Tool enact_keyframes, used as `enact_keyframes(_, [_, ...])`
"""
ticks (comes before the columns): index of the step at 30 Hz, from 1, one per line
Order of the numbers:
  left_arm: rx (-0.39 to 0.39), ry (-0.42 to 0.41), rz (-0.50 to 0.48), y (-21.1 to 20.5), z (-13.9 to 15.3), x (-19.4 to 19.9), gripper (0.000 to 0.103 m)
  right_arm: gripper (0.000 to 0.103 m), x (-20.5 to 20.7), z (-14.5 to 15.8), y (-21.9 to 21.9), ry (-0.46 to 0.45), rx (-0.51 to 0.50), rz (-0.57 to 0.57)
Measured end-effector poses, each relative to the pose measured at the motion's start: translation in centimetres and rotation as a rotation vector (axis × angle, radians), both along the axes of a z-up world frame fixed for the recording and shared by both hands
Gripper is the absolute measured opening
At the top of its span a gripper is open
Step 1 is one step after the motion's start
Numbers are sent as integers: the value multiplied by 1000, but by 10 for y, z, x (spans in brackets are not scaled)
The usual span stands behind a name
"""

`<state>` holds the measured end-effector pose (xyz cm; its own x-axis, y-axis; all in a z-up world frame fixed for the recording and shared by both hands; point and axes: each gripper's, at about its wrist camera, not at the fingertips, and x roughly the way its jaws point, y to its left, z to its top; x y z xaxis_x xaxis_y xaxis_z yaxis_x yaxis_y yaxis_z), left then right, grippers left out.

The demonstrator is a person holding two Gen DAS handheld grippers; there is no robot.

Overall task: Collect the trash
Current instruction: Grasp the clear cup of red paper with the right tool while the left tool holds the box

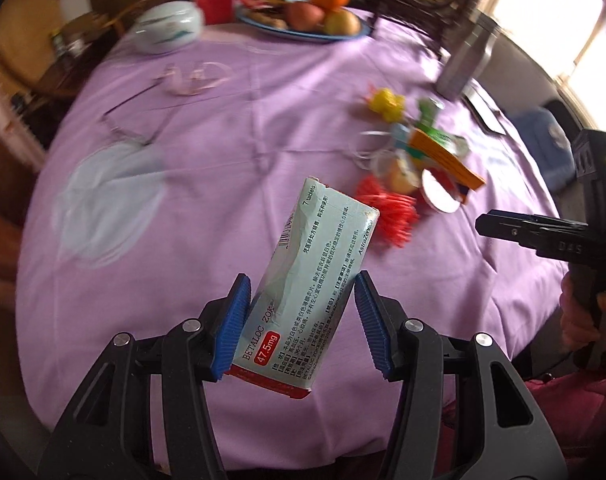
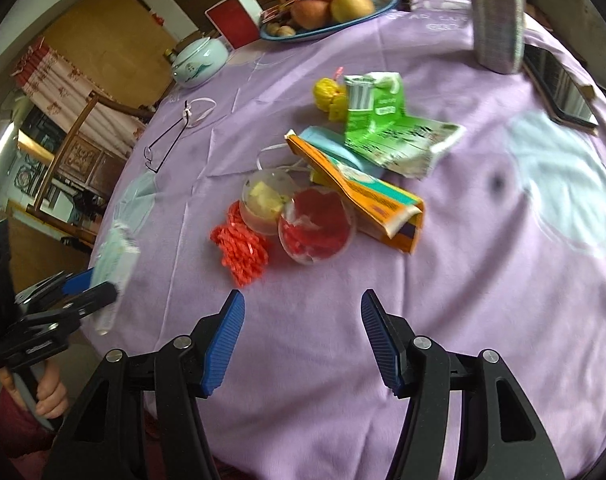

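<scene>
My left gripper (image 1: 303, 292) is shut on a crumpled pale-green medicine box (image 1: 315, 272), held above the near edge of the purple tablecloth (image 1: 223, 140); the box also shows in the right wrist view (image 2: 117, 256). My right gripper (image 2: 303, 312) is open and empty above the cloth, just short of a trash pile: red mesh netting (image 2: 241, 250), two clear plastic cups (image 2: 317, 224), an orange carton (image 2: 367, 196), a green carton (image 2: 383, 120), a blue face mask (image 2: 335, 148) and yellow netting (image 2: 327, 92).
A fruit plate (image 2: 375, 4), a red box (image 2: 233, 18), a white lidded jar (image 2: 201, 60), glasses (image 2: 169, 136), a steel bottle (image 2: 499, 16) and a phone (image 2: 559, 88) sit on the table. Wooden chairs (image 2: 79, 148) stand at the left.
</scene>
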<state>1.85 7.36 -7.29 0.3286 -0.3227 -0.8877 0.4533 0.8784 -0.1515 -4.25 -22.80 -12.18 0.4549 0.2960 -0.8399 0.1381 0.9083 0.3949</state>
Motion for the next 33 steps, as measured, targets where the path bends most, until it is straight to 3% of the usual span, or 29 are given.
enact_keyframes(11, [6, -13, 161, 43, 7, -5, 53, 60, 38, -24, -1, 48, -33, 2])
enact_keyframes(33, [9, -1, 224, 60, 6, -6, 54, 59, 65, -41, 11, 83, -121, 34])
